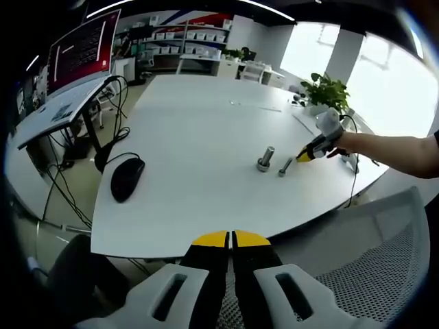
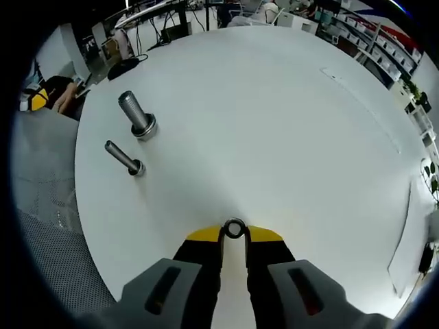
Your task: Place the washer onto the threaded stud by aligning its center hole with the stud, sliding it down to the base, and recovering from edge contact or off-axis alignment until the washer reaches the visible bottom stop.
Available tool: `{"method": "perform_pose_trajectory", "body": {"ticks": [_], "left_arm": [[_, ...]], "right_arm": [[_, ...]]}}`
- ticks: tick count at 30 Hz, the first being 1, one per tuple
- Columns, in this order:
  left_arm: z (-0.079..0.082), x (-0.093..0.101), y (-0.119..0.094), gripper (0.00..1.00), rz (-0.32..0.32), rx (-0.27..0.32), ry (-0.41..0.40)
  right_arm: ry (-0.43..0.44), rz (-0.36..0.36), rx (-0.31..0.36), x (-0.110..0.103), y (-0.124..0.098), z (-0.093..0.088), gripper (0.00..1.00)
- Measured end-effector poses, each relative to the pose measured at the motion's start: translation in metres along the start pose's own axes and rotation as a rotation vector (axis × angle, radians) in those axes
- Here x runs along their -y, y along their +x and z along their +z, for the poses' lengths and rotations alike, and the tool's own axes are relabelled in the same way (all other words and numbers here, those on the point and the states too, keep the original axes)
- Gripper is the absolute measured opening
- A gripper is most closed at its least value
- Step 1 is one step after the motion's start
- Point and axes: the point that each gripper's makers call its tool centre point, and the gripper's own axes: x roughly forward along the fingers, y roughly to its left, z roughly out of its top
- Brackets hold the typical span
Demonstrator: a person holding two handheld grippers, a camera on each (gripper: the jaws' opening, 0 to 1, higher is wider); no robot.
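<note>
A small metal washer [image 2: 234, 228] is pinched between the yellow tips of my right gripper [image 2: 234, 234], low over the white table [image 2: 274, 123]. Two studs stand ahead and to its left. The thicker threaded stud [image 2: 136, 114] rises from a wide base, and the thinner stud [image 2: 123, 158] is nearer. From the left gripper view the thick stud [image 1: 265, 159] and thin stud [image 1: 285, 167] stand side by side, with the right gripper [image 1: 305, 155] just right of them, held by a person's arm [image 1: 391, 151]. My left gripper [image 1: 231, 239] hangs shut and empty over the table's near edge.
A black mouse [image 1: 127, 178] with its cable lies on the table's left part. A potted plant [image 1: 326, 89] stands at the far right edge. A grey mesh chair [image 1: 374, 267] sits by the near edge. A monitor [image 1: 82, 49] stands on a side desk.
</note>
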Motion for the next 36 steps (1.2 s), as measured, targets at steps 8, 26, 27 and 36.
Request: {"method": "perform_pose_trajectory", "body": {"ticks": [8, 26, 27, 36], "left_arm": [[0.0, 0.0, 0.0, 0.0, 0.0, 0.0, 0.0], [0.001, 0.0, 0.0, 0.0, -0.002, 0.006, -0.001], [0.001, 0.0, 0.0, 0.0, -0.002, 0.006, -0.001], [0.001, 0.001, 0.0, 0.0, -0.006, 0.007, 0.001]], "right_arm": [[0.021, 0.005, 0.031, -0.012, -0.004, 0.002, 0.14], [-0.069, 0.125, 0.125, -0.065, -0.039, 0.048, 0.14], [-0.077, 0.129, 0.126, -0.067, -0.041, 0.05, 0.14], [-0.17, 0.195, 0.119, -0.093, -0.048, 0.063, 0.14]]}}
